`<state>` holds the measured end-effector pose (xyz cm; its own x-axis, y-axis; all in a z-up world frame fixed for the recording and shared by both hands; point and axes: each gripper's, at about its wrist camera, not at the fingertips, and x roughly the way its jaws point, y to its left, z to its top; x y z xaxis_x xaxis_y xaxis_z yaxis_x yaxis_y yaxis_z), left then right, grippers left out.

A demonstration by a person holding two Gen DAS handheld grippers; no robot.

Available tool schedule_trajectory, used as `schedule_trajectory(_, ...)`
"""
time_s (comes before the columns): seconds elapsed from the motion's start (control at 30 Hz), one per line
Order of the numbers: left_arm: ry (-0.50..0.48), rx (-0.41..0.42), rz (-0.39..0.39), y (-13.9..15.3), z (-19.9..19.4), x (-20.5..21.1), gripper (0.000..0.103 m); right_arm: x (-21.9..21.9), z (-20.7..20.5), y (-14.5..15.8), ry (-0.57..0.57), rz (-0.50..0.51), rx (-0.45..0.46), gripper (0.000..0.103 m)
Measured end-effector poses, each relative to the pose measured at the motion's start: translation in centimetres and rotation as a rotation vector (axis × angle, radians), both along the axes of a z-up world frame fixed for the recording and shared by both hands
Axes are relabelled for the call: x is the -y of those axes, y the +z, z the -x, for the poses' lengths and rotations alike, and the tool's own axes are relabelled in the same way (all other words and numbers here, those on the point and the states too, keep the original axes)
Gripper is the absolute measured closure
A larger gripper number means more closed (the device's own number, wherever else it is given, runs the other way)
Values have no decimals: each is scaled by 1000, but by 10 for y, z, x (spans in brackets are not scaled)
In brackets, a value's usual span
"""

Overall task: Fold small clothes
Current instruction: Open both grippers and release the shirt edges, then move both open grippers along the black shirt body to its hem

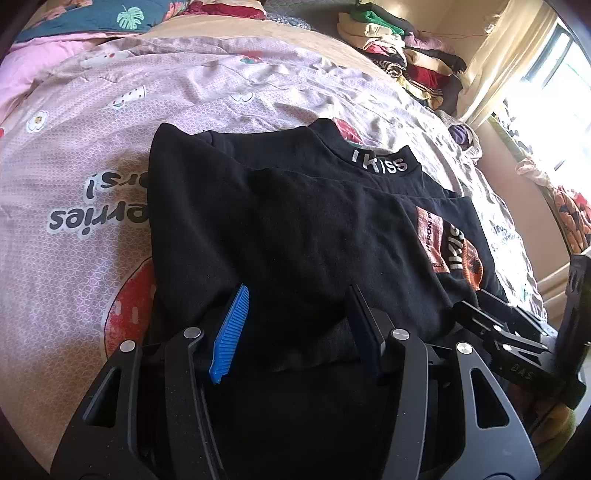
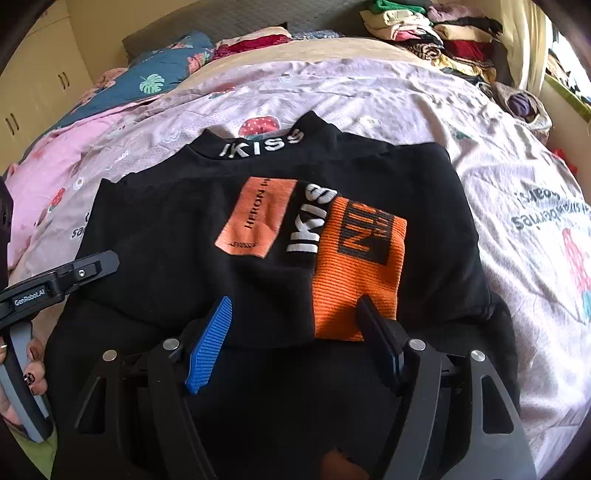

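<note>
Two tools hang over a black top [image 2: 177, 236] lying partly folded on the bed [image 2: 369, 99], its "IKISS" collar [image 2: 262, 146] at the far edge and an orange cuff [image 2: 354, 266] laid across the front. The left tool [image 1: 295, 325] stands released, blue pads apart above the near hem. The right tool [image 2: 295, 332] is likewise unclenched, with dark cloth lying between its fingers, which seem not to press it. A clothes pile [image 2: 428, 33] sits beyond.

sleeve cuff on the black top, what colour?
Orange ribbed cuff with black lettering; clearest in the right wrist view.
</note>
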<state>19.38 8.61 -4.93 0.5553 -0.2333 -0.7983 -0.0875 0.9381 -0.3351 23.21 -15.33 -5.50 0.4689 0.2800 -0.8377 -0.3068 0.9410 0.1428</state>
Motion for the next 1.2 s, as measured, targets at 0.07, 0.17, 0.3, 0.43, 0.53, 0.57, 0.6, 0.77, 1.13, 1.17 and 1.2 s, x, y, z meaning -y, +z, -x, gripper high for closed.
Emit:
schedule_trajectory(0.07,0,1,-2,0,0,0,57,-1,3,3,3,11,9,34)
schedule_trajectory(0.17,-2,4,-1,4,1,1,54,5,11,13,-5,-38,27,25)
schedule_trajectory(0.3,-3,19,1,9,5,1,48,16,21,25,-41,-63,55,23)
schedule_trajectory(0.43,3,28,0,14,8,2,45,28,27,38,-70,-104,81,13)
schedule_trajectory(0.53,11,38,-11,19,11,3,32,33,33,47,-87,-119,95,9)
schedule_trajectory(0.57,11,40,-12,21,12,3,32,34,35,50,-90,-122,99,8)
schedule_trajectory(0.6,11,44,-7,23,13,3,32,34,36,52,-91,-127,104,7)
schedule_trajectory(0.77,15,69,-16,34,19,4,16,36,45,64,-100,-145,129,5)
schedule_trajectory(1.13,11,117,-21,55,33,5,10,38,68,92,-96,-174,183,5)
schedule_trajectory(1.17,11,122,-21,57,35,5,10,38,70,95,-95,-172,190,5)
schedule_trajectory(1.2,12,124,-22,58,36,5,10,38,72,98,-96,-173,194,5)
